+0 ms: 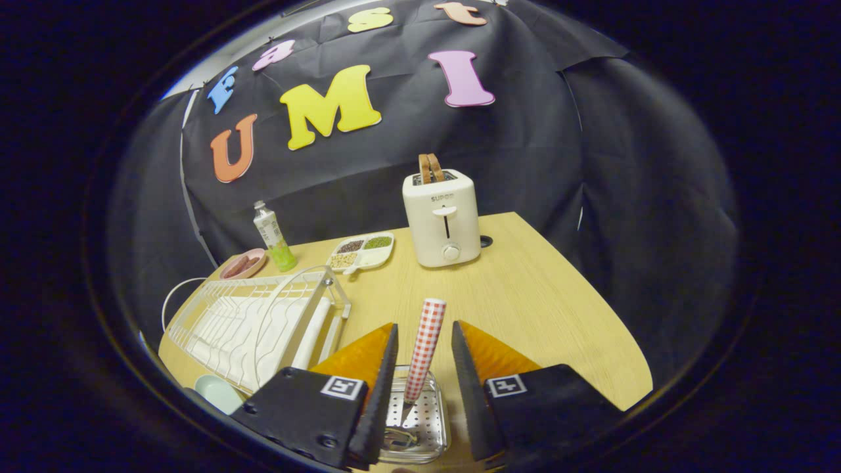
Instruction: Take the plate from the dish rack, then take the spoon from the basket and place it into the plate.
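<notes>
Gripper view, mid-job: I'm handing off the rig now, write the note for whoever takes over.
Gripper: open, fingers either side of the spoon's checked handle, not pressing on it.
Spoon: upright in the perforated metal basket below the fingers.
Dish rack: left of the gripper, no plate in its slots.
Pale plate: on the table by the rack's near corner, partly hidden.
Done: plate appears out of the rack.
Left: close on the handle, lift the spoon, carry it left, lay it in the plate.
</notes>
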The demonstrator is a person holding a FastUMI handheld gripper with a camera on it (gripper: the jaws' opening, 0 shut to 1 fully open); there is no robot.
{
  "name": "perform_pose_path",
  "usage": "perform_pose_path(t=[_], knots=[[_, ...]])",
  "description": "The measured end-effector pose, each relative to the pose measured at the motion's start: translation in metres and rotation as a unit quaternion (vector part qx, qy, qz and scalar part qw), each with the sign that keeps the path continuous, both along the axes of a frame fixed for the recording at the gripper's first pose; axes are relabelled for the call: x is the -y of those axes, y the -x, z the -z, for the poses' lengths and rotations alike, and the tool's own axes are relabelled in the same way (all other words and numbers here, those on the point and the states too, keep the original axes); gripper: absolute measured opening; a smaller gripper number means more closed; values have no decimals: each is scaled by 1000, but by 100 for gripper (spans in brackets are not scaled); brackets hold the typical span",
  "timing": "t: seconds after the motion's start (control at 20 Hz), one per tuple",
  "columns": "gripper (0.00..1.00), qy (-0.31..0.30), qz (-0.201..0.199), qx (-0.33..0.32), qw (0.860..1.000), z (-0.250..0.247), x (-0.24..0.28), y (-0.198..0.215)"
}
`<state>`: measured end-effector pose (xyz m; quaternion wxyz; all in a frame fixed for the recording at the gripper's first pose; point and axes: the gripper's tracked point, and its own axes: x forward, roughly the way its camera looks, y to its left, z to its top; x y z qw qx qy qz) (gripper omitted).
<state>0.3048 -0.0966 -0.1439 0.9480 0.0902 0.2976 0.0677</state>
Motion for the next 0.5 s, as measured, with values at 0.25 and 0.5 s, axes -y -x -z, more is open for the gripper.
perform_pose_path(t=[0.25,0.5], knots=[[20,-13,-6,14,1000,-13,-4,8],[9,-20,-4,53,998,-40,-8,26]])
